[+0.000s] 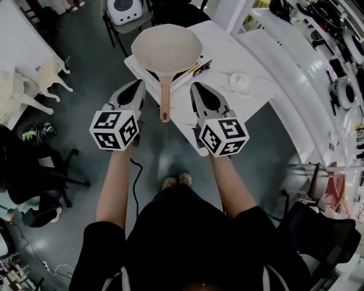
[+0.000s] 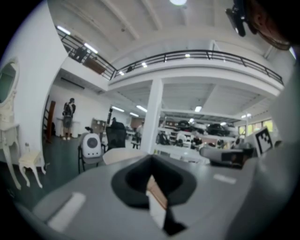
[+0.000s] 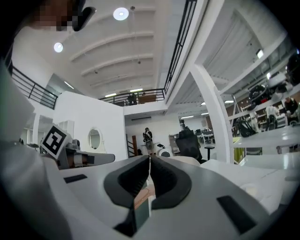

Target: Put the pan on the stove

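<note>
A cream pan (image 1: 166,48) with a wooden handle (image 1: 165,102) rests on a dark stove (image 1: 194,68) at the near corner of a white table (image 1: 227,57). The handle points toward me, past the table edge. My left gripper (image 1: 140,85) hangs just left of the handle and my right gripper (image 1: 195,87) just right of it, both shut and empty, neither touching it. In the left gripper view the jaws (image 2: 152,160) meet, and a strip of wood shows below them. In the right gripper view the right gripper (image 3: 150,159) also has its jaws together.
A small white dish (image 1: 242,83) lies on the table right of the stove. White ornate chairs (image 1: 34,85) and a black office chair (image 1: 42,170) stand at the left. A chair bearing a white appliance (image 1: 126,10) is beyond the table. A cable (image 1: 136,182) runs across the floor.
</note>
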Tool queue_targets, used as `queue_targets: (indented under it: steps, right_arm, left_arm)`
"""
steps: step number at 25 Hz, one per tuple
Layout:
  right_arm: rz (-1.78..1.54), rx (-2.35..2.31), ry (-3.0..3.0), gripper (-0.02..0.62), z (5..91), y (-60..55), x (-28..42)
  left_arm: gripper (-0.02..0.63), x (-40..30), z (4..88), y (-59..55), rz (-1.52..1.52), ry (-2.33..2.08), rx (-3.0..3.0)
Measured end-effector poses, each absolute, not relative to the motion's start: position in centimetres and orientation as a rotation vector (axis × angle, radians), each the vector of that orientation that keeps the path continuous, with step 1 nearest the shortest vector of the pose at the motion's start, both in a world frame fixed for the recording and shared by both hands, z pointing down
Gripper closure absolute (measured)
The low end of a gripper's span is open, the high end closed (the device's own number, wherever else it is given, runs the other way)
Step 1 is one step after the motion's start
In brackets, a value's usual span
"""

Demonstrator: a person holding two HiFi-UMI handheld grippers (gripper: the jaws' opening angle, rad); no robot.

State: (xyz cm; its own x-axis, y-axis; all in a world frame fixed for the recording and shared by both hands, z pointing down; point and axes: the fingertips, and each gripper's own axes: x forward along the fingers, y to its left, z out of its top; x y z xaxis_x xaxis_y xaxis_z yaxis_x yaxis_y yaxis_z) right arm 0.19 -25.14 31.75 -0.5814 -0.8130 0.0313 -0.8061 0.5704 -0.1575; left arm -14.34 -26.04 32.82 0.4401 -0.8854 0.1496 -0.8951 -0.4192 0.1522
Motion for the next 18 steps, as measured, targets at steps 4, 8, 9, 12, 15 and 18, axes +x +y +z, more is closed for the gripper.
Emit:
queue_targets:
  steps: [4, 8, 9, 12, 15, 18]
  right_arm:
    - [-0.082, -1.5, 2.717, 0.571, 29.7, -23.7, 0.9]
    - [0.059, -1.573, 2.68, 0.571, 27.7, -21.9, 1.6]
    - [0.099, -1.589, 2.672, 0.571, 27.2, -21.4, 1.7]
    - [0.204, -1.622, 2.653, 0.571, 25.9, -19.9, 1.7]
    - [0.242, -1.633, 2.642, 0.571, 25.2, -18.8, 1.7]
    - [0.237, -1.639, 2.636, 0.571, 25.0, -18.0, 1.9]
  left_arm:
    - [0.598, -13.7, 30.5, -23.9, 0.064, -1.658, 2.534]
    - [0.598, -13.1, 27.9, -21.4, 0.035, -1.758, 2.573]
    - [0.598, -12.9, 27.4, -20.8, 0.039, -1.783, 2.582]
    - [0.598, -12.2, 26.6, -19.3, 0.071, -1.839, 2.594]
    - [0.598, -11.9, 26.4, -18.1, 0.078, -1.849, 2.575]
    - [0.598, -11.8, 26.5, -17.3, 0.086, -1.848, 2.563]
